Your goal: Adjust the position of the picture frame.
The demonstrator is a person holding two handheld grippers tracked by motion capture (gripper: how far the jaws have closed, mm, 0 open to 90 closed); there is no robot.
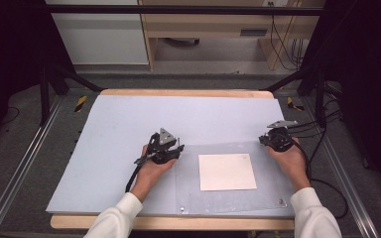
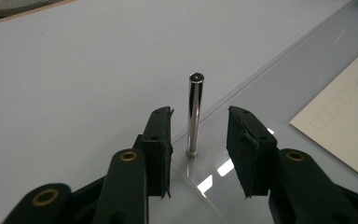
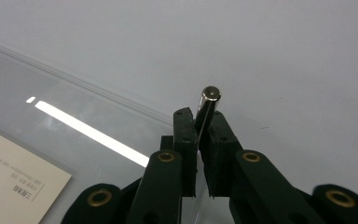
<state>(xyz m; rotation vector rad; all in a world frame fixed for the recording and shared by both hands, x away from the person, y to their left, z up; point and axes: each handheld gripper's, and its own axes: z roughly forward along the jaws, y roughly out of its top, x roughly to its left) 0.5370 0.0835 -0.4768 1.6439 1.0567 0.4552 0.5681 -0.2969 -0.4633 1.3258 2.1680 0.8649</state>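
1. Metal pins stand at two corners of a clear plastic sheet (image 1: pixel 228 198) that lies on a pale blue mat (image 1: pixel 119 129); a square of cream paper (image 1: pixel 227 171) lies under or on the sheet, and which of the two cannot be told.
2. Left gripper (image 2: pixel 199 135): its two black jaws stand apart, with one shiny upright pin (image 2: pixel 195 114) between them. Neither pad touches it. The pin's foot rests at the sheet's edge, just ahead of the jaws.
3. Right gripper (image 3: pixel 204 140): its jaws are pressed together on a second pin (image 3: pixel 209 105). Only the pin's rounded top and a short stretch of shaft rise above the pads; the rest is hidden between them.
4. In the high view the left gripper (image 1: pixel 162 146) sits at the sheet's left far corner and the right gripper (image 1: pixel 278 136) at its right far corner. Both pins are too small to make out there.
5. Printed marks on the paper are too blurred to read, and the paper is cut off at the frame edge in both gripper views.
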